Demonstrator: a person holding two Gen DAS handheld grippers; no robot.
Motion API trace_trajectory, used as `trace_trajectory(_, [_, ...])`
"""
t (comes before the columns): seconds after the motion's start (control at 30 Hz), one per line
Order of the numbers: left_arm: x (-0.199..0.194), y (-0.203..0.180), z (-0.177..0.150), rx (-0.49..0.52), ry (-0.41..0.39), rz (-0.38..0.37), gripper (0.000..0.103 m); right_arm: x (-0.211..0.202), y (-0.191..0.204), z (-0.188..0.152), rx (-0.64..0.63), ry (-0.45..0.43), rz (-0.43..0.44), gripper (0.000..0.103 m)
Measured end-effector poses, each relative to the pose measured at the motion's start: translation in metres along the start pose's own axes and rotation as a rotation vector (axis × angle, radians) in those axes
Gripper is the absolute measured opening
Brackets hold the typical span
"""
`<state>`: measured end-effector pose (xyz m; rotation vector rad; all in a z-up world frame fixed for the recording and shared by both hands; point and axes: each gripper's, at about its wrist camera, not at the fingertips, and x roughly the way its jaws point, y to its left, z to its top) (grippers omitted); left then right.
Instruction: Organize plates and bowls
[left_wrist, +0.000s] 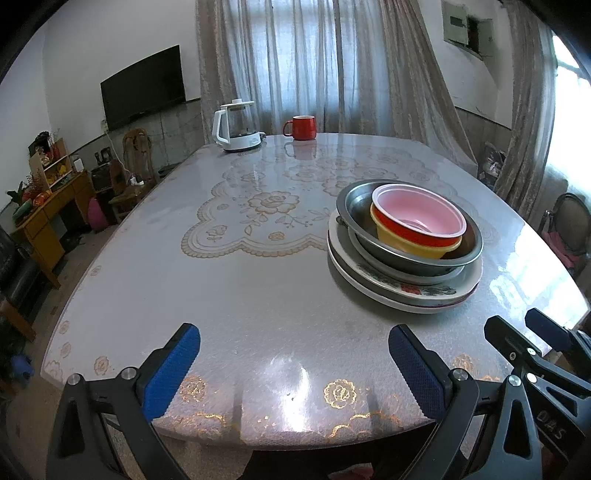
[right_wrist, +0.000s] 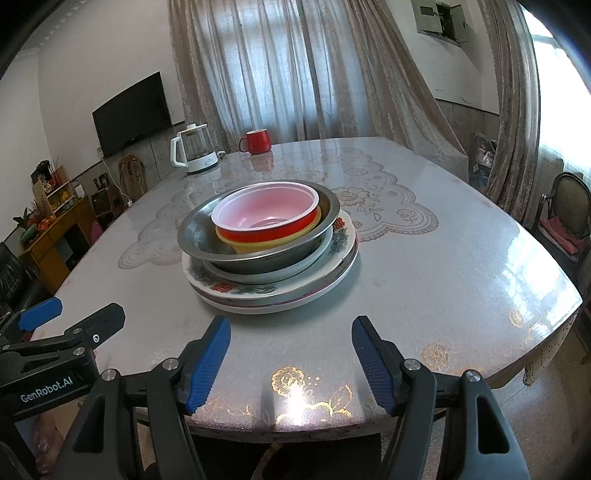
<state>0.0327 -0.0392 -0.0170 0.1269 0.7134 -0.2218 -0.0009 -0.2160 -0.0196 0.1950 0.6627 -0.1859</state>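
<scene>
One stack stands on the table: a red bowl with a pink inside sits in a yellow bowl. Both sit in a steel bowl on a steel dish and flowered white plates. My left gripper is open and empty above the near table edge, left of the stack. My right gripper is open and empty, just in front of the stack. Each gripper shows in the other's view.
A white electric kettle and a red mug stand at the table's far edge. A chair stands at the right. A wooden cabinet and a TV are at the left.
</scene>
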Motion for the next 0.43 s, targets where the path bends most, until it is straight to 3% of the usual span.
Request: trace_trajectory(0.43, [0.004, -0.007, 0.004, 0.02, -0.003, -0.017, 0.102, 0.01, -0.015, 0.007, 0.041, 0.006, -0.012, 0.069])
